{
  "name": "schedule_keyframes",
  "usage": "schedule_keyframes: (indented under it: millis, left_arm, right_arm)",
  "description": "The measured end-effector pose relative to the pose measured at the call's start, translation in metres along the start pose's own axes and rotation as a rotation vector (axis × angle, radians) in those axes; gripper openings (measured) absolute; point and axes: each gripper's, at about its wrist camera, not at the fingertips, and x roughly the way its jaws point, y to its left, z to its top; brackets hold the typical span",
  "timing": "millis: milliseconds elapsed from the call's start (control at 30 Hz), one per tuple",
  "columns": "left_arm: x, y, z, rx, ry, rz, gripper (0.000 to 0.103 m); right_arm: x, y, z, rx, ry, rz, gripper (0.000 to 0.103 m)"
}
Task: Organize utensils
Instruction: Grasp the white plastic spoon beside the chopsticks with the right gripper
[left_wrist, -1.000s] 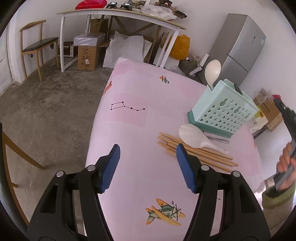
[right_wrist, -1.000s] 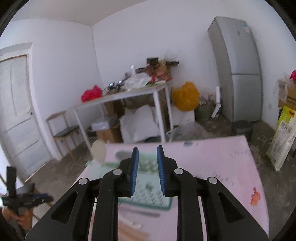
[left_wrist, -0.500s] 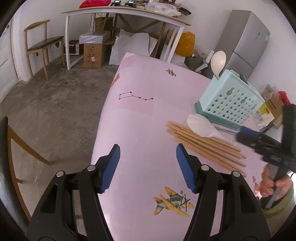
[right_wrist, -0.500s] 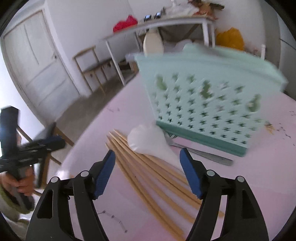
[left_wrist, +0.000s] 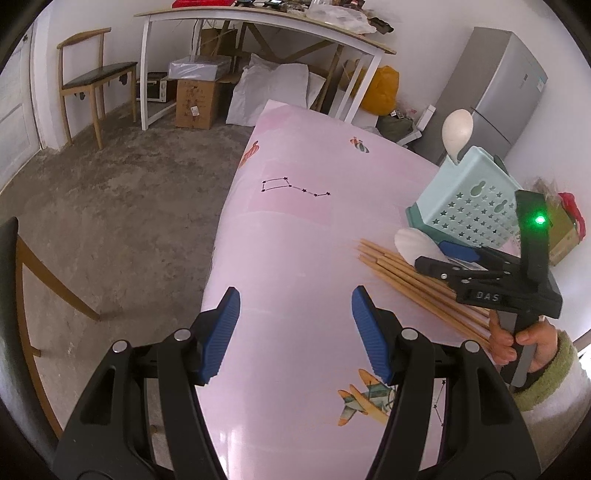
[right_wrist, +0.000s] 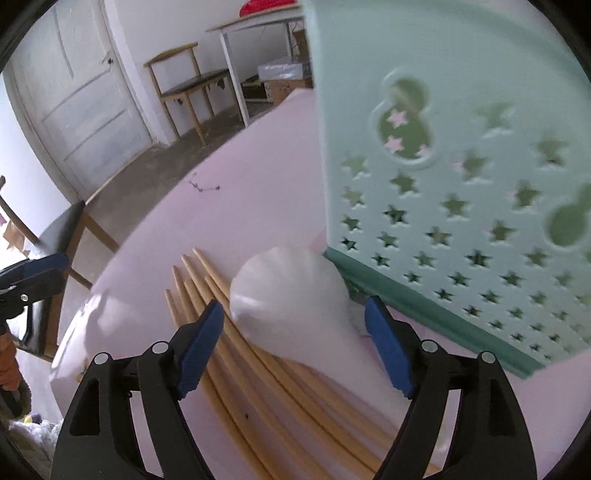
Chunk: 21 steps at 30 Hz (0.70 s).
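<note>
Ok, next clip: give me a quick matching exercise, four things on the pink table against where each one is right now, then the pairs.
Things:
1. white rice paddle
2. wooden chopsticks
3. second white spoon
4. left tongs

Places:
A. standing upright in the mint utensil basket
B. lying flat on the pink tablecloth, partly under another utensil
C. between the opening jaws of the right tongs, not gripped
D. over a bare patch of cloth, holding nothing

Pairs: 1-C, 2-B, 3-A, 4-D
</note>
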Motion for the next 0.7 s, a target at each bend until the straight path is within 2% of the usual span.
schedule_keyframes:
  millis: [200,267,333,433,467,500,700]
  left_arm:
    - [0.004,0.008,0.0,-0.012,0.009,-0.006,0.06]
    - [0.006,0.011,0.001,-0.018,0.013,-0.007,0.06]
    - [0.007,0.013,0.002,-0.024,0.014,-0.009,0.06]
    - [0.007,0.015,0.001,-0.027,0.015,-0.011,0.06]
    - [0.007,0.016,0.001,-0.028,0.015,-0.011,0.06]
    - [0.008,0.016,0.002,-0.03,0.015,-0.011,0.06]
    - [0.008,0.019,0.0,-0.043,0.013,-0.014,0.06]
  right_arm:
    - [0.015,0.017,0.007,-0.062,0.025,-0.021,0.093]
    - [0.02,0.025,0.009,-0.109,0.032,-0.053,0.094]
    - [0.022,0.028,0.012,-0.104,0.035,-0.045,0.094]
    - [0.019,0.027,0.013,-0.094,0.027,-0.052,0.083]
    - [0.018,0.025,0.014,-0.087,0.025,-0.055,0.074]
    - [0.016,0.024,0.014,-0.083,0.026,-0.057,0.069]
    - [0.003,0.034,0.006,-0.141,0.012,-0.101,0.069]
